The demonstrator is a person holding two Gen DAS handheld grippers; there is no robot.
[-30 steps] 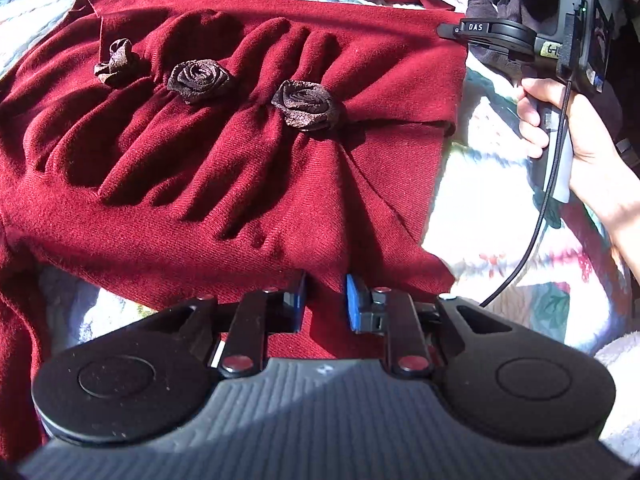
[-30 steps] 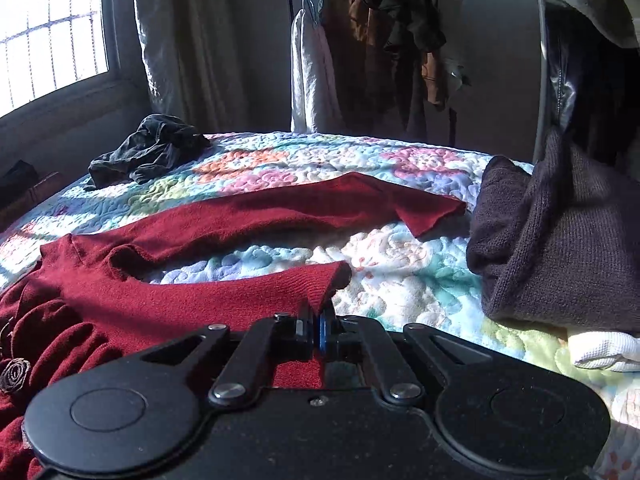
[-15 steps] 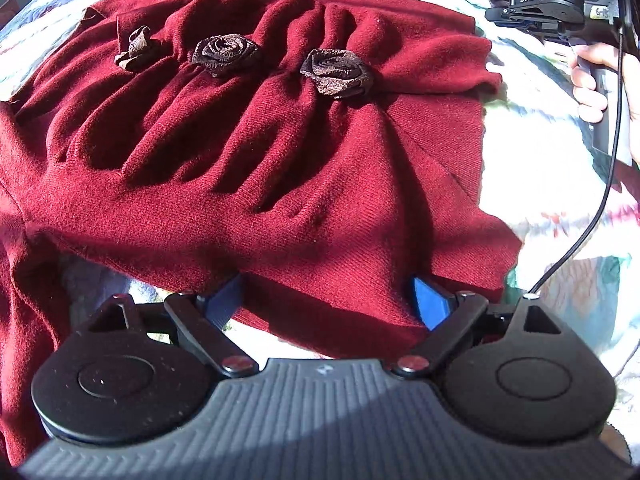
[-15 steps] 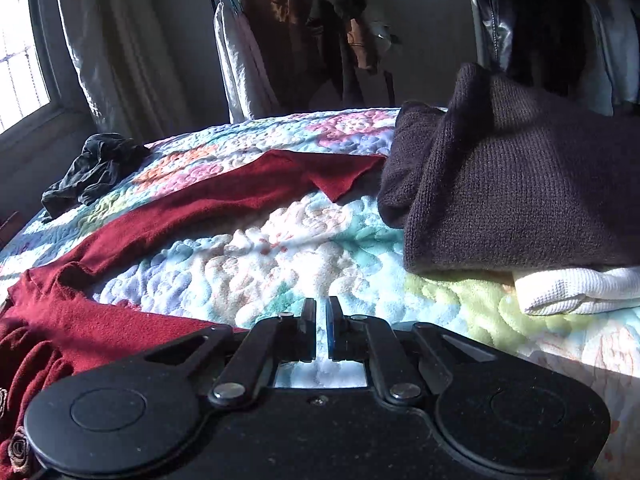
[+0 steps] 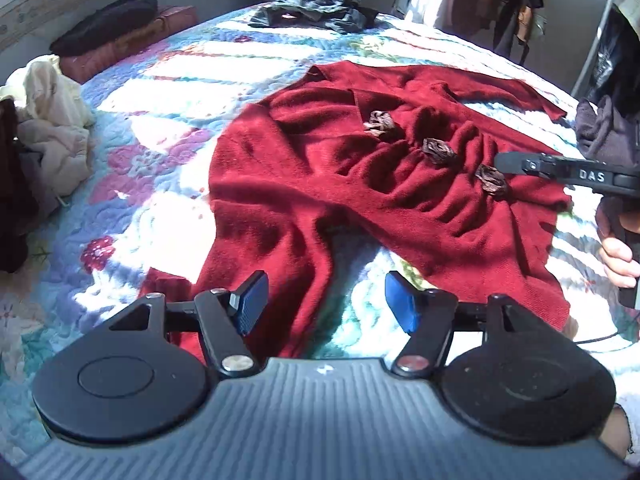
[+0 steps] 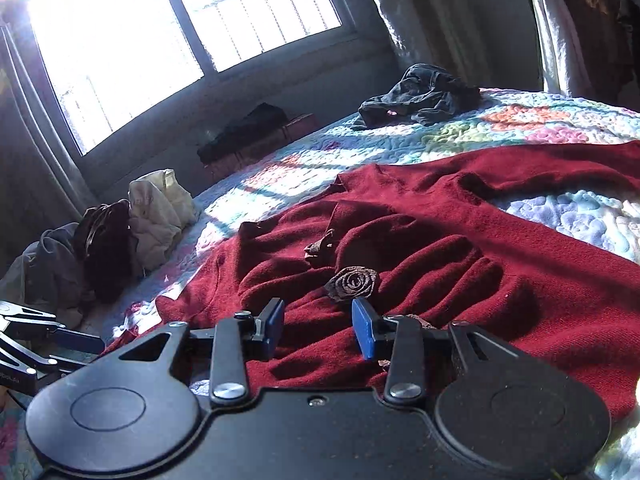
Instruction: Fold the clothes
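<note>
A dark red sweater point(image 5: 360, 200) with three brown fabric rosettes point(image 5: 438, 151) lies spread on the quilted bed. My left gripper point(image 5: 326, 300) hovers over its near sleeve; the jaws stand wide and are closing, the pads pressing on nothing. At the right edge of the left wrist view, a hand point(image 5: 618, 256) holds my right gripper point(image 5: 504, 162) over the rosettes. In the right wrist view the right gripper point(image 6: 319, 326) hangs just above the gathered sweater point(image 6: 460, 272) near a rosette point(image 6: 352, 282). Its jaws are opening, with nothing gripped.
The floral quilt point(image 5: 160, 100) covers the bed. A crumpled dark garment point(image 5: 320, 4) lies at the far side, a cream cloth pile point(image 5: 52, 120) at the left edge, and a folded dark knit point(image 5: 604, 132) at the right. Behind are a window point(image 6: 160, 40) and hanging clothes point(image 5: 500, 0).
The left gripper let the hem go, drew back and rose, jaws widening. The right gripper released the sweater's edge, swung from the folded pile to the sweater's front, and parted its jaws.
</note>
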